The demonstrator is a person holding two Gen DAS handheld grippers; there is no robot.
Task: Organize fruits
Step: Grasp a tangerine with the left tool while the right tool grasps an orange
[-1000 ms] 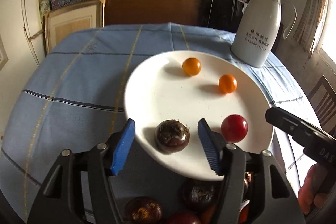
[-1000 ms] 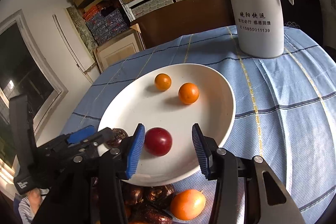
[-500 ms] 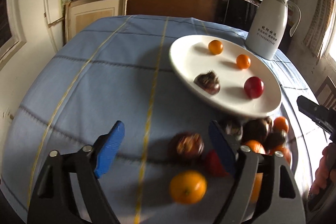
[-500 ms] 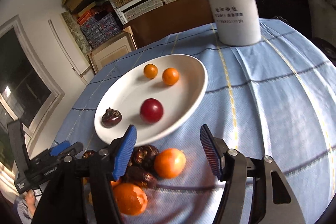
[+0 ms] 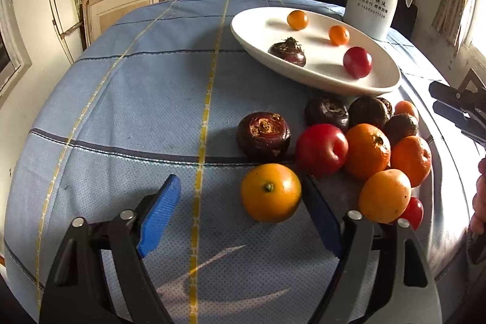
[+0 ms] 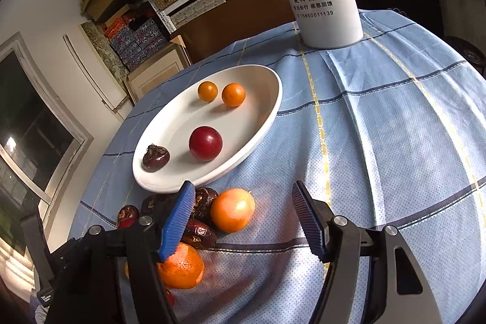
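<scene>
A second ago both grippers stood over the white plate; both have since pulled back to the loose fruit pile on the tabletop, so each drop-off looks done. The left gripper now brackets an orange, its fingers closing, seemingly not yet pressing. The right gripper, fingers opening, released, frames another orange, the plate at its 11 o'clock.

White oval plate holds two small oranges, one red fruit, one dark chestnut; remaining fruit pile lies clustered on cloth just beside it.
</scene>
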